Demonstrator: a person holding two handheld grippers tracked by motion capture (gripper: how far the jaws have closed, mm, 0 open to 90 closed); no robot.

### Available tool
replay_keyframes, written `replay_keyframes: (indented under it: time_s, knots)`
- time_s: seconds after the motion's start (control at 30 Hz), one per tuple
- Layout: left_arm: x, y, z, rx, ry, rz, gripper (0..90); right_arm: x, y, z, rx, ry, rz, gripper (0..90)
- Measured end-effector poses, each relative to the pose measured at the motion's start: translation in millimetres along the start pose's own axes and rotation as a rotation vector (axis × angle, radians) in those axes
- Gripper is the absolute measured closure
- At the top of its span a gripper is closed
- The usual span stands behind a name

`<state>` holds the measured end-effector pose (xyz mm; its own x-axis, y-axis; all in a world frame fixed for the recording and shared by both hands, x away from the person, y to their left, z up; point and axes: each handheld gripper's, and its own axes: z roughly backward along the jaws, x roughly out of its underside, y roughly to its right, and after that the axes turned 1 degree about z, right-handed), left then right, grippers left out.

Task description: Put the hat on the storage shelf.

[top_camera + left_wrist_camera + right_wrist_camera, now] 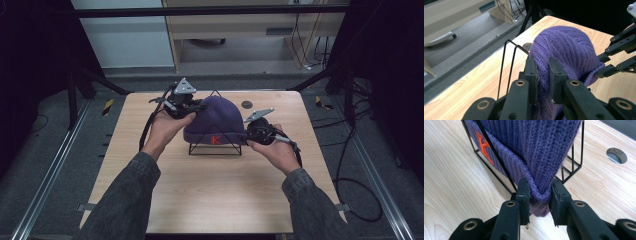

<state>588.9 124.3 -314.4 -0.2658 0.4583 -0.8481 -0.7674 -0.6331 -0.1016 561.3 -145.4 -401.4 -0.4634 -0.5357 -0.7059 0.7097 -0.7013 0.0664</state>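
- Your left gripper (543,68) is pinched tight on a fold of the purple beanie (214,120), on its far left side.
- Your right gripper (539,191) is clamped on the beanie's cuff at the lower right edge.
- The beanie sits draped over the black wire stand (215,149), mid-table (210,195); the stand's top is probably inside the crown.

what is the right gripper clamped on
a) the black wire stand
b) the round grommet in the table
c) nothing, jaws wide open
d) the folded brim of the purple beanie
d: in the right gripper view the right gripper has its two jaws pressed on the folded lower edge of the purple beanie, with the black wire stand behind it and free of the jaws.
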Motion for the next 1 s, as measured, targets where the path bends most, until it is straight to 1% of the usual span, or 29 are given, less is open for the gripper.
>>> replay_keyframes:
  time_s: [0.13,0.47,0.73,0.8,0.9,1.0]
  knots:
    - [0.5,1.7,0.4,0.001,0.006,0.000,79.2,-0.1,-1.1,-1.0,0.002,-0.003,0.000,71.4]
    - [11.1,2.5,-4.7,0.011,-0.008,0.014,79.2,7.5,-3.0,-9.5,-0.006,-0.012,-0.014,70.9]
    - [13.1,6.9,-6.5,0.015,-0.019,0.006,79.2,10.5,-3.8,-13.1,-0.003,-0.030,-0.021,70.1]
    - [15.5,6.7,-6.7,0.016,-0.016,0.015,79.2,10.4,-3.9,-13.3,-0.004,-0.031,-0.020,69.9]
    - [22.7,5.8,-8.8,0.017,-0.034,0.027,79.2,12.0,-4.3,-15.7,-0.003,-0.038,-0.029,69.6]
    - [24.8,6.6,-9.7,0.019,-0.044,0.026,79.2,13.8,-5.0,-17.2,-0.003,-0.045,-0.028,69.5]
